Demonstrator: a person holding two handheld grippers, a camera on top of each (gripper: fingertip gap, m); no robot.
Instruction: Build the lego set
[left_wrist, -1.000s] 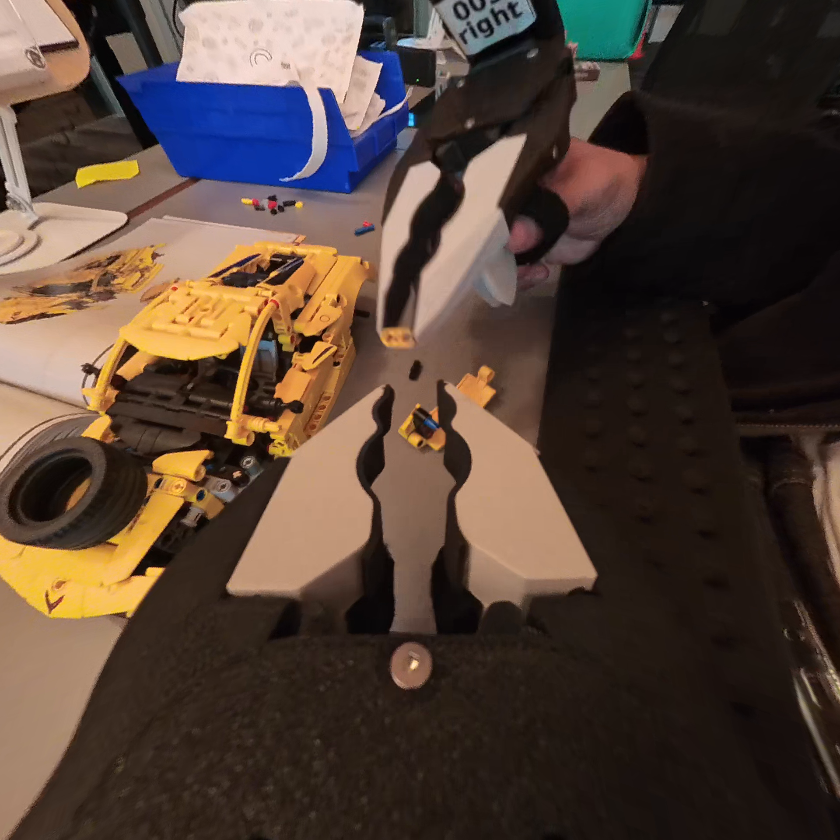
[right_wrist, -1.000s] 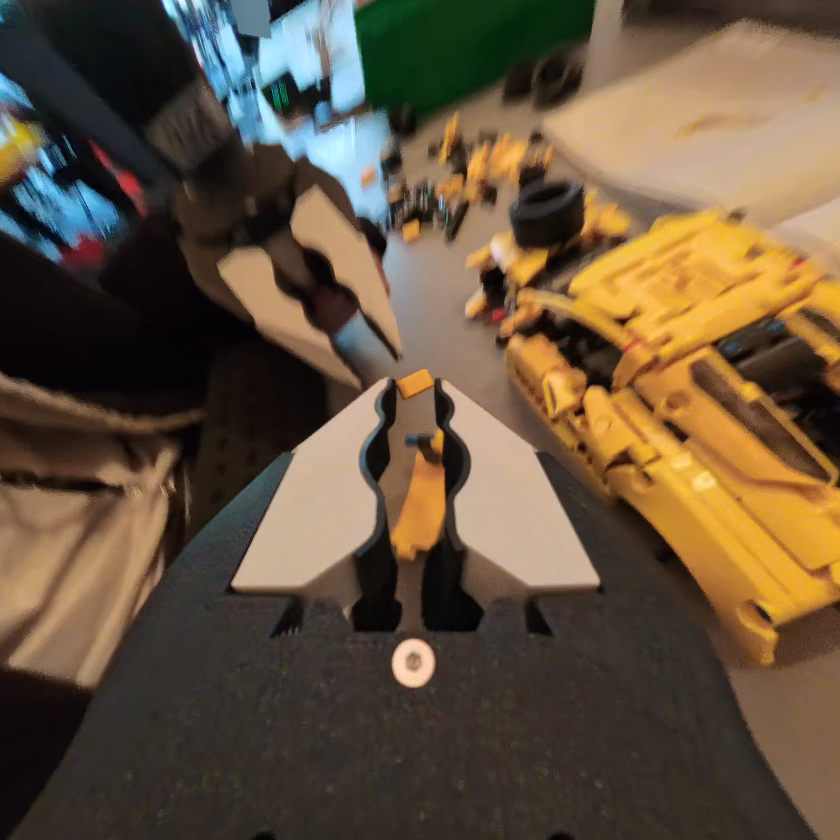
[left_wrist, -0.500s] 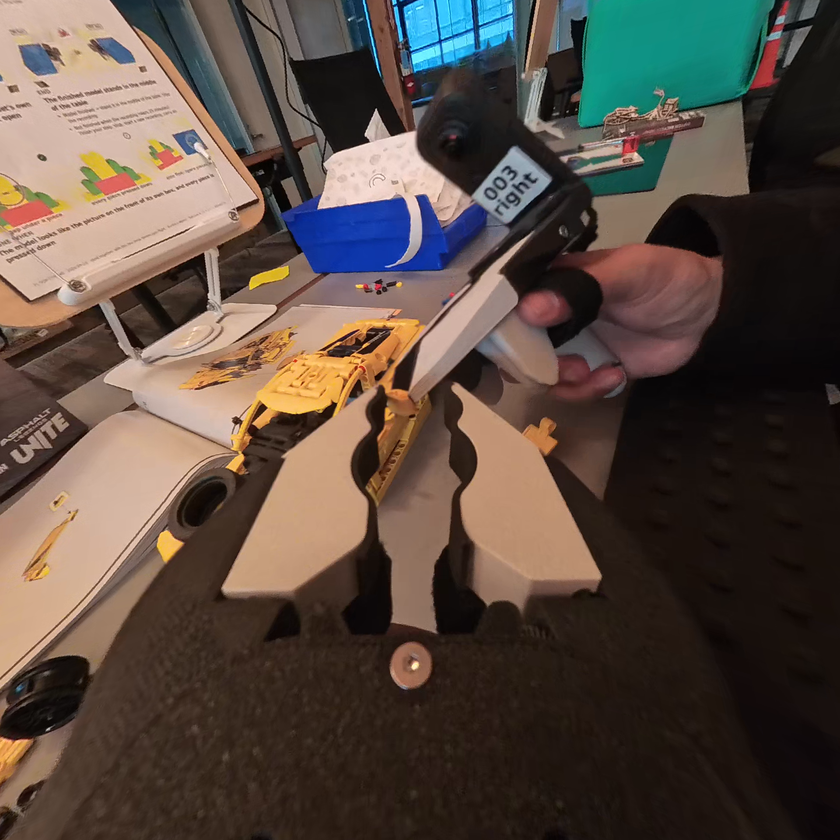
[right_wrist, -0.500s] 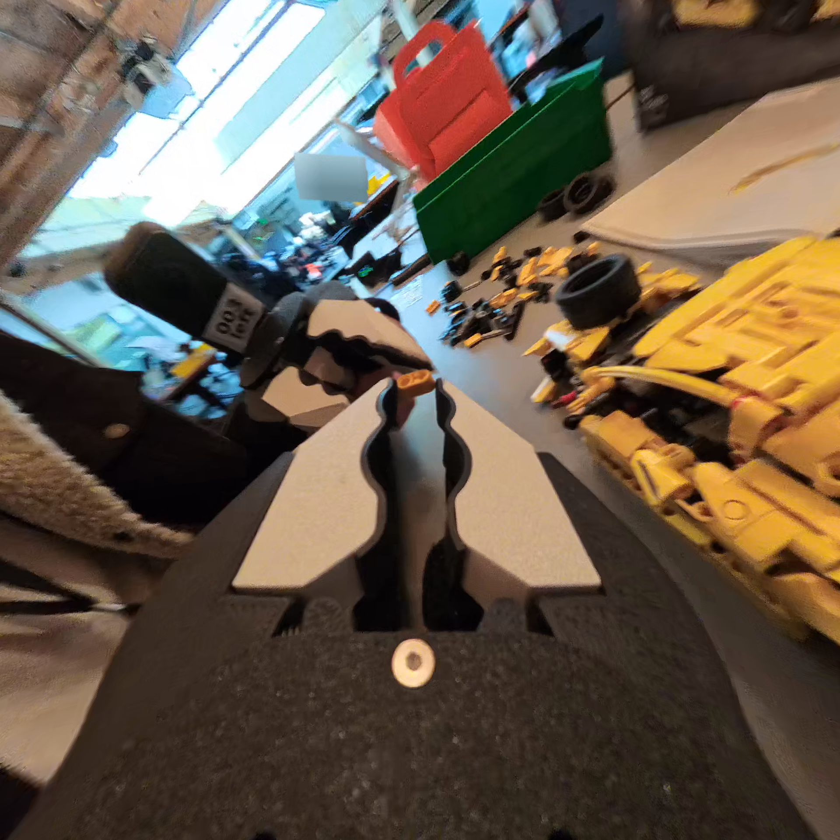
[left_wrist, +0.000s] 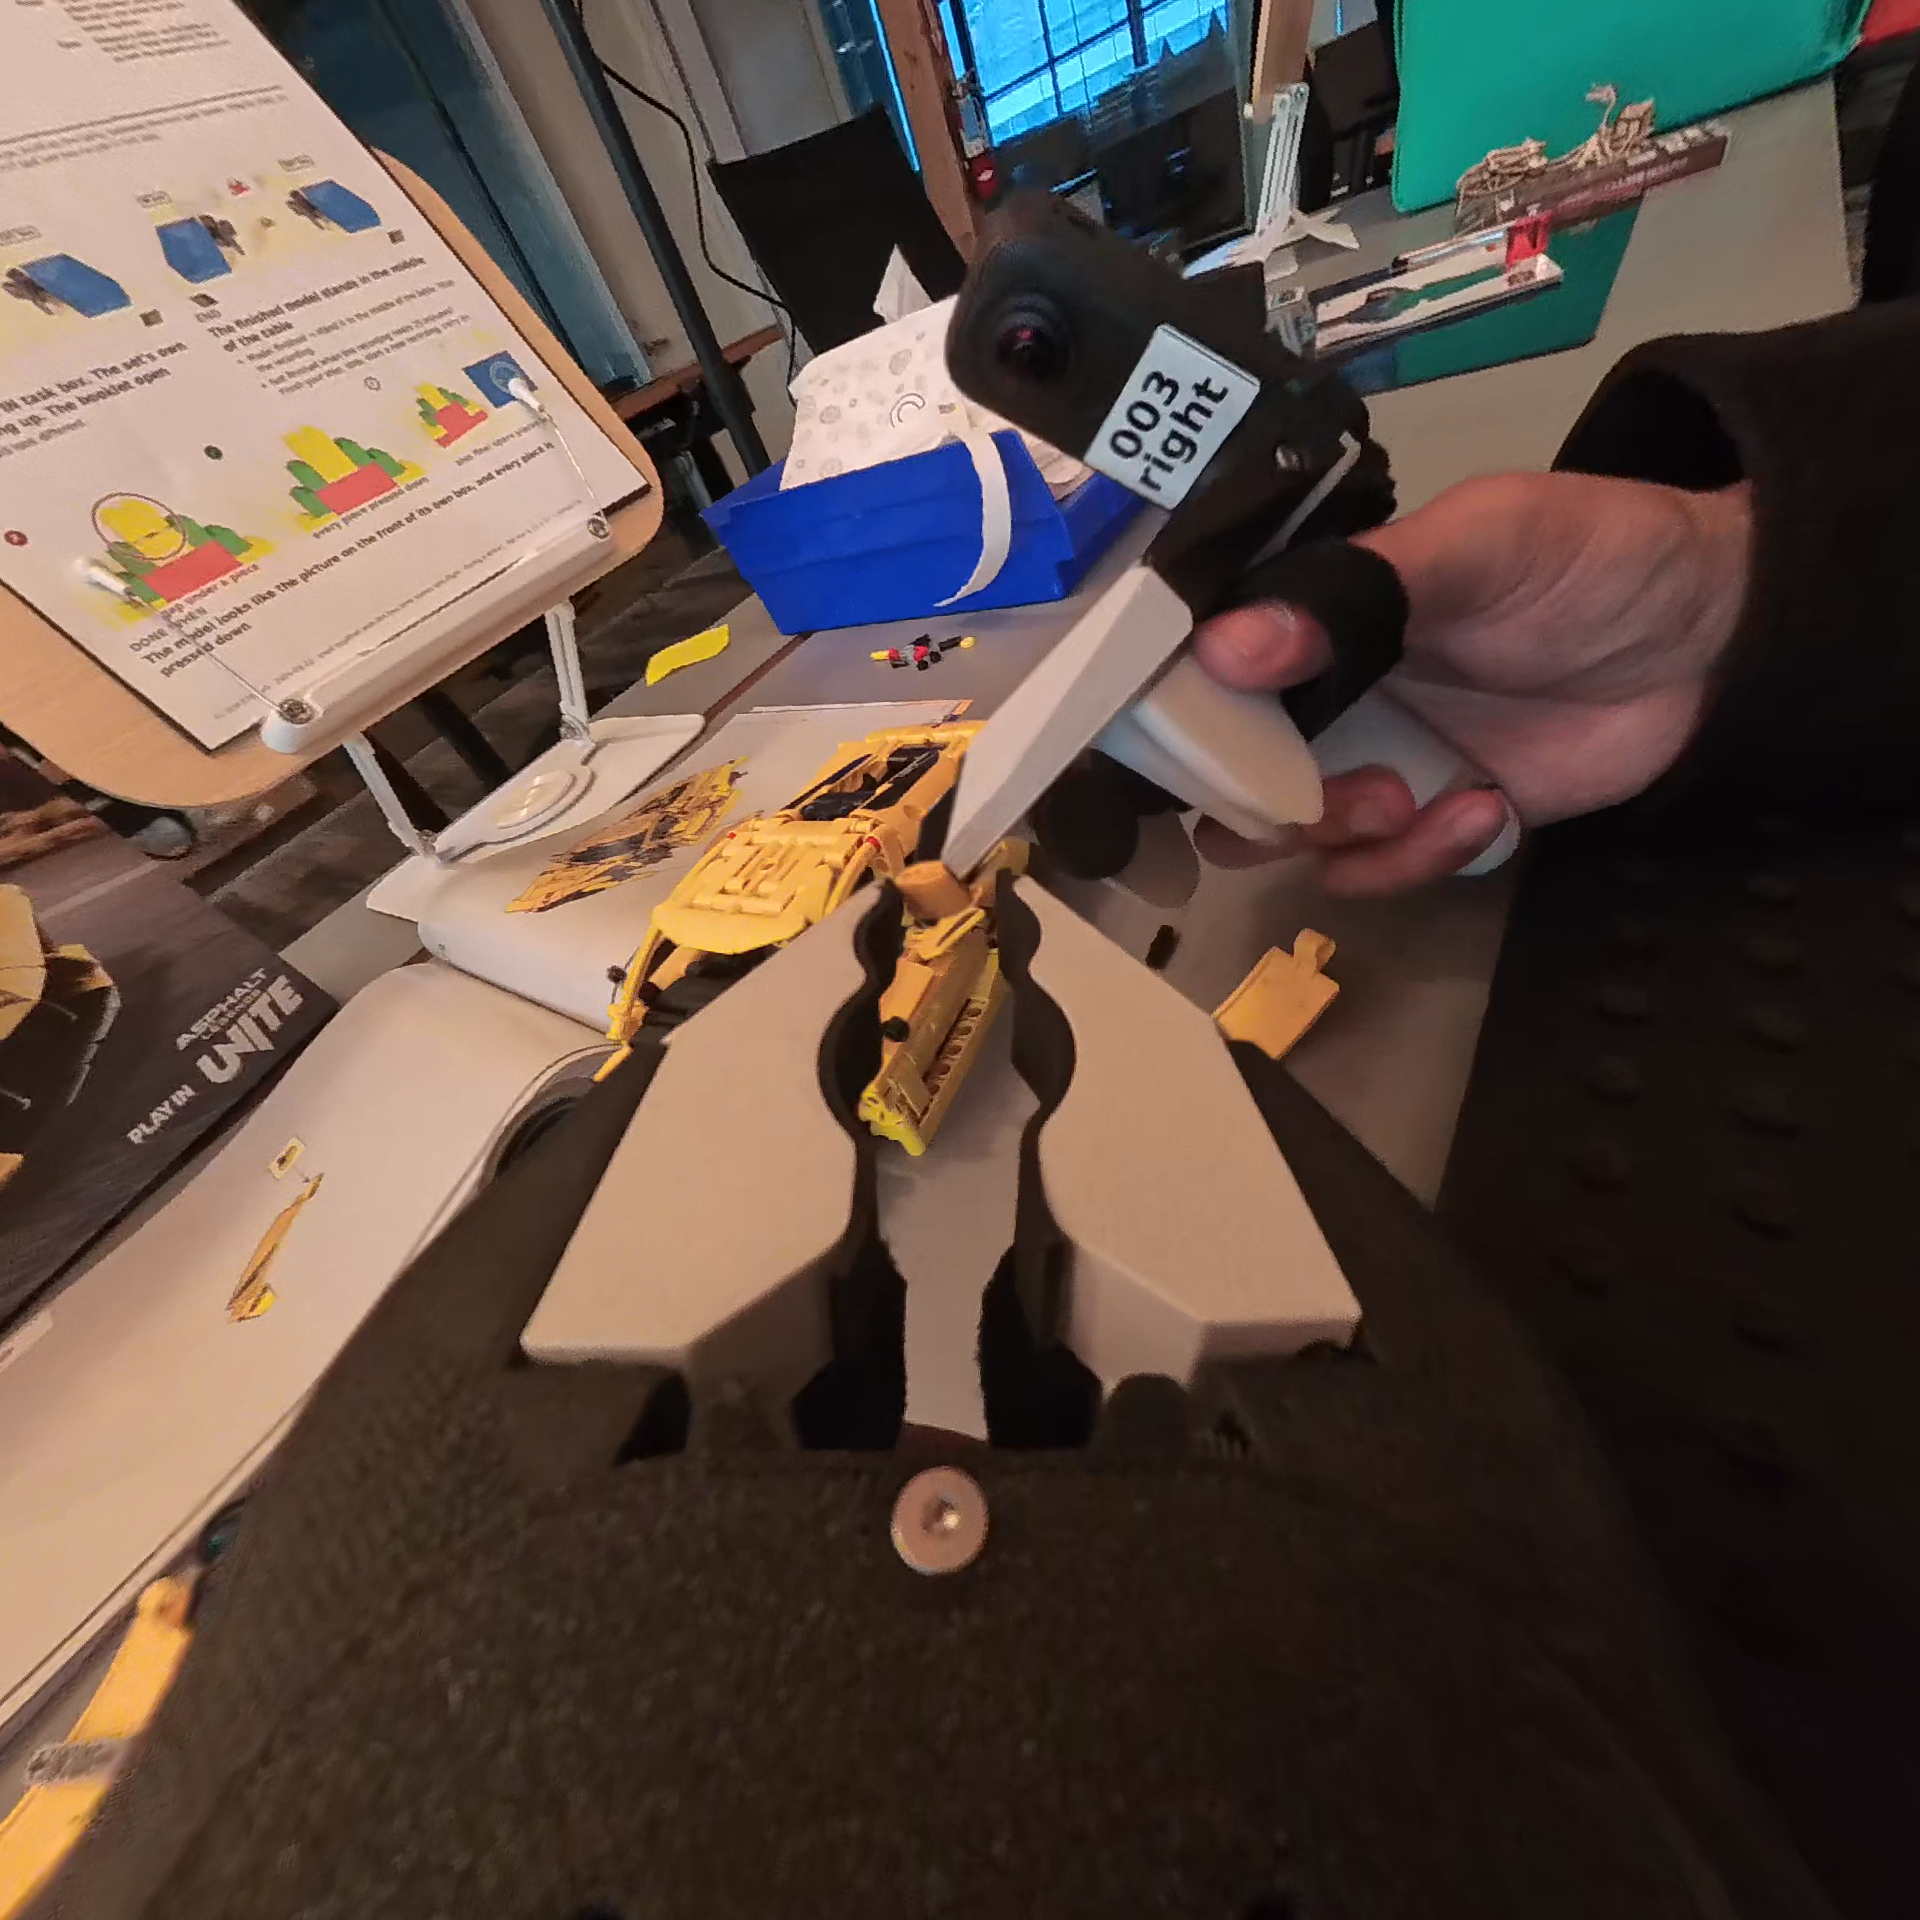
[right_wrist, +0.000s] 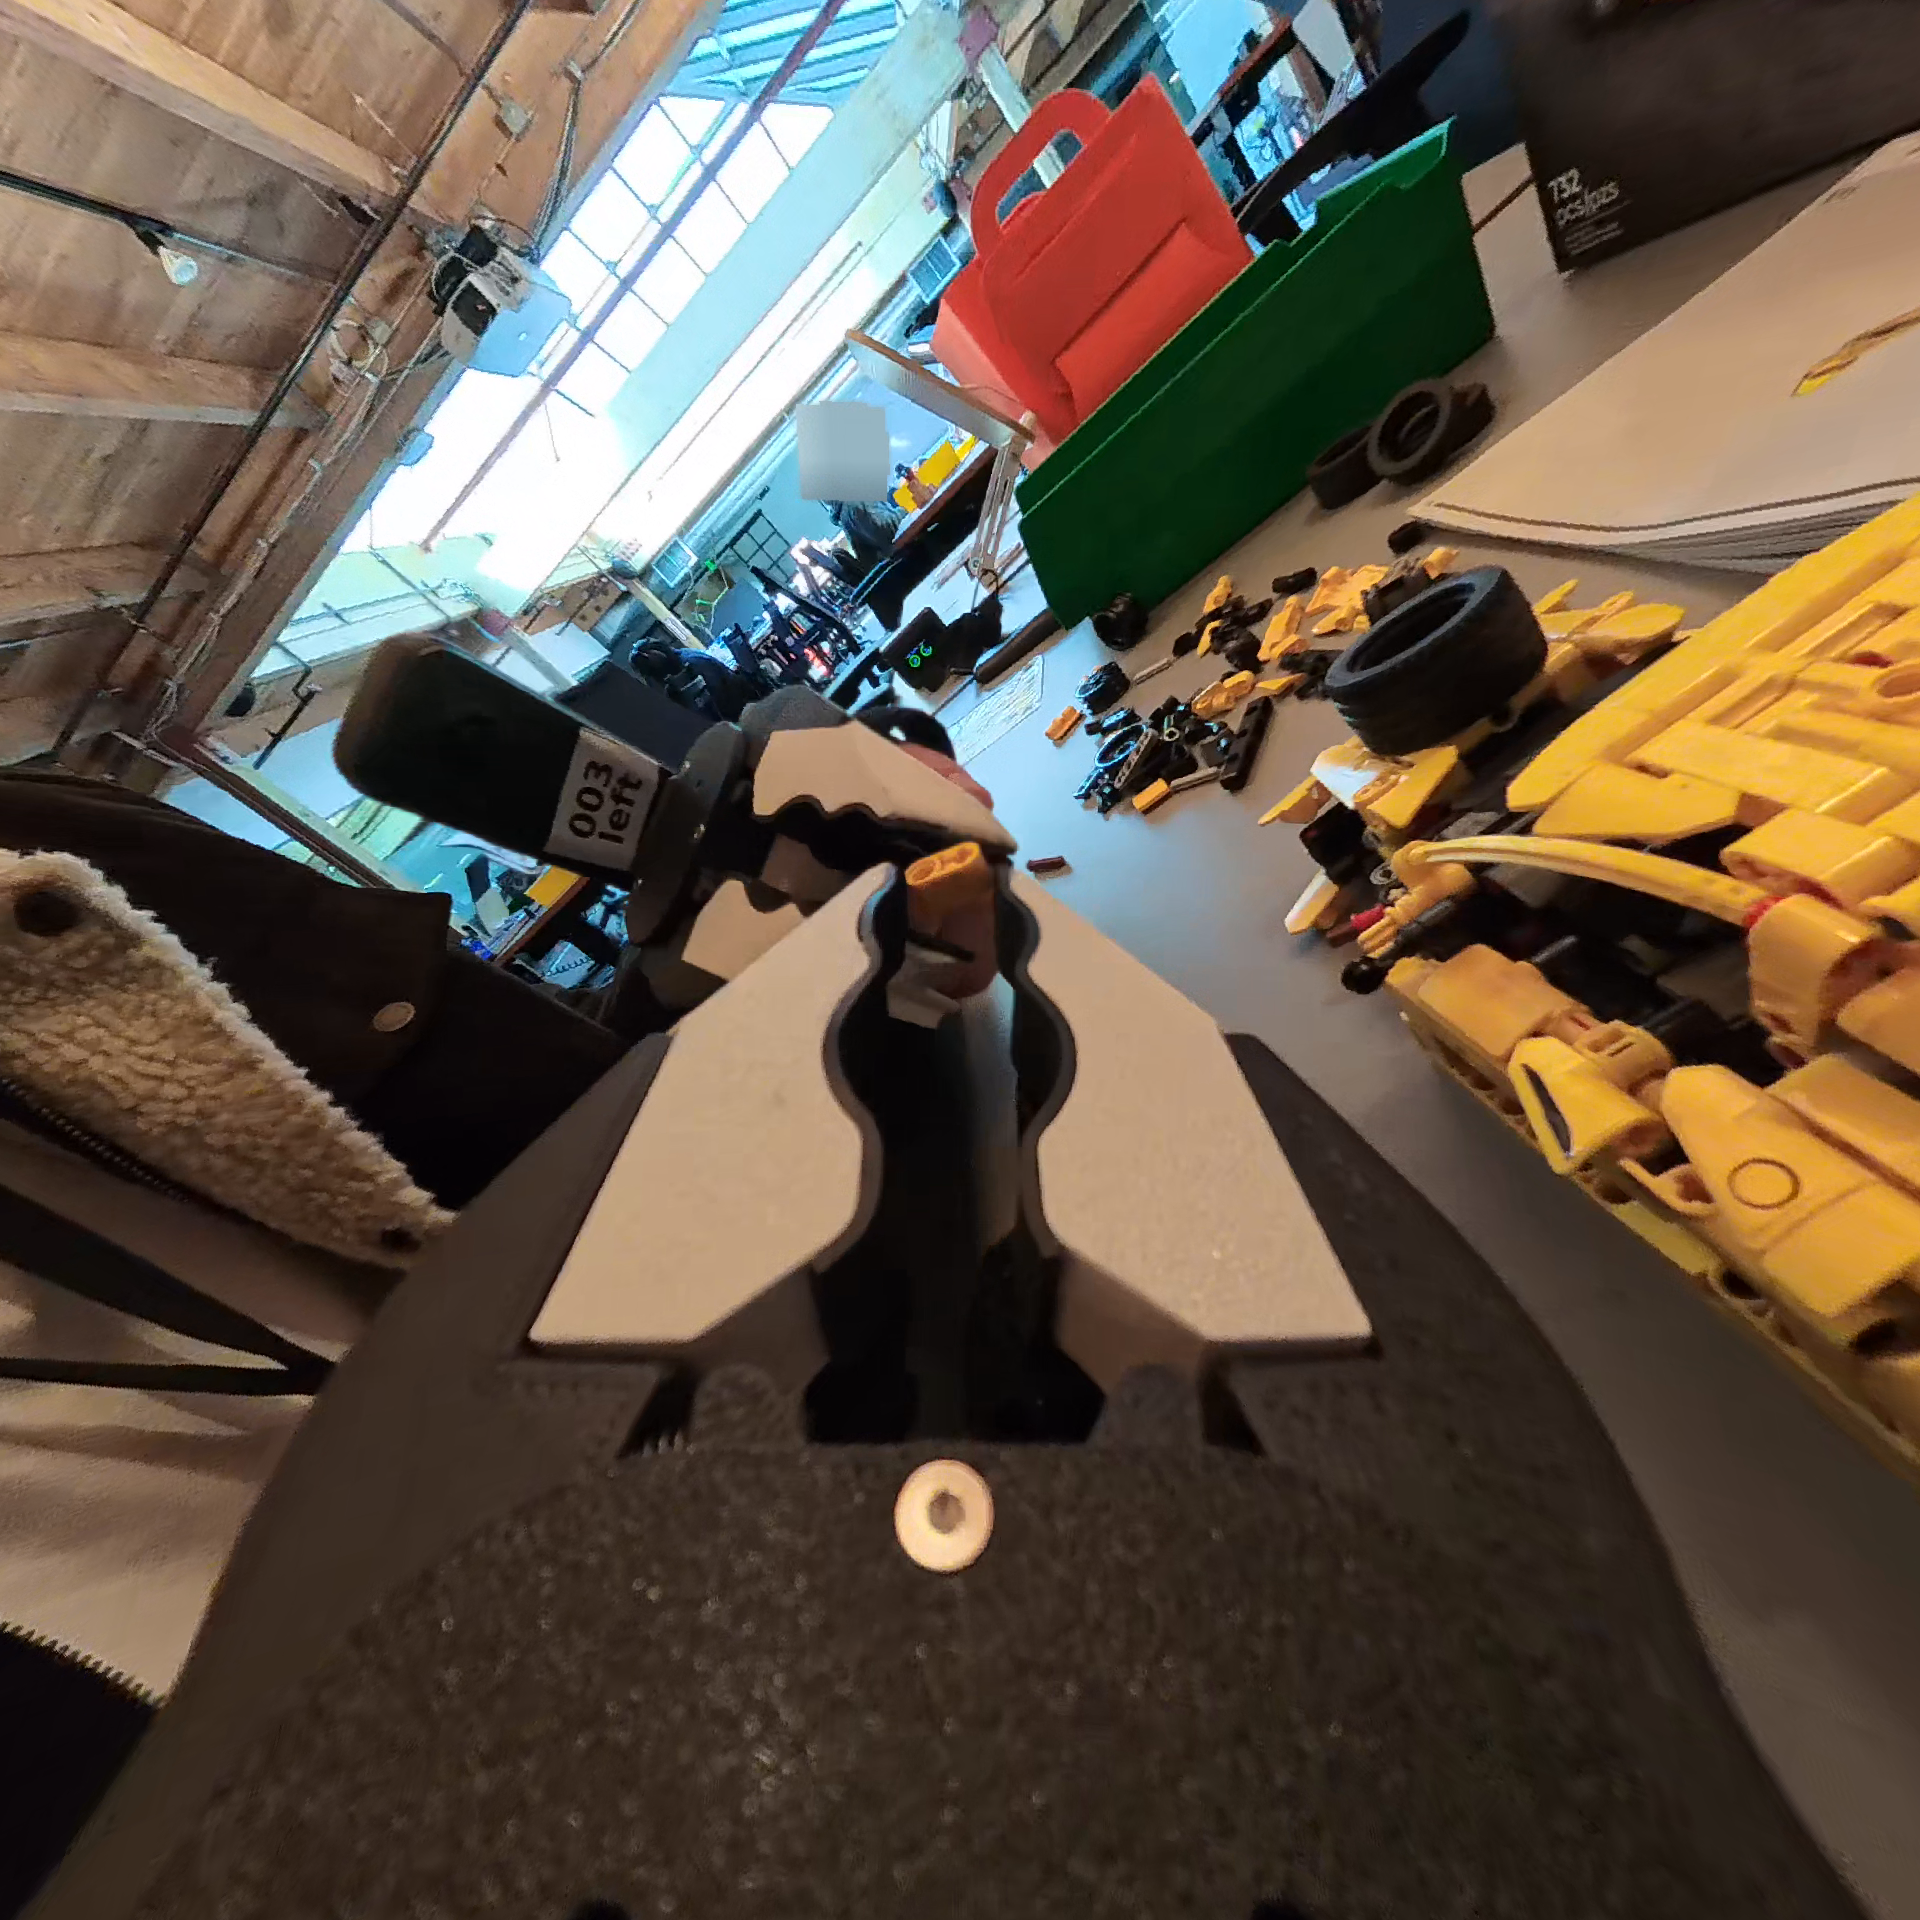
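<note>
A small yellow piece (right_wrist: 943, 868) sits between the tips of the right gripper (right_wrist: 940, 883), pinched there and held in the air above the table (right_wrist: 1164, 935). In the left wrist view the same piece (left_wrist: 928, 886) shows just at the tip of the right gripper (left_wrist: 961, 862), which a hand (left_wrist: 1538, 665) holds by its grey handle. The left gripper (left_wrist: 940, 914) meets it tip to tip; its fingers stand apart with a gap between them, and whether they touch the piece cannot be told. In the right wrist view the left gripper (right_wrist: 966, 831) lies across the piece from the left.

Beyond the tips the yellow car (left_wrist: 821, 894) rests on the table, partly on a white booklet (left_wrist: 520, 914). A flat yellow part (left_wrist: 1273, 987) lies on the table to the right of the car. In the right wrist view the car (right_wrist: 1683, 935) fills the right side, with a black tyre (right_wrist: 1439, 660) and a scatter of loose pieces (right_wrist: 1195, 717) past it.

Toward the far edge stand a blue bin (left_wrist: 894, 530) and a tilted instruction board (left_wrist: 260, 416) on a stand. A green bin (right_wrist: 1268, 416) with a red bag (right_wrist: 1091, 249) stands near another edge.
</note>
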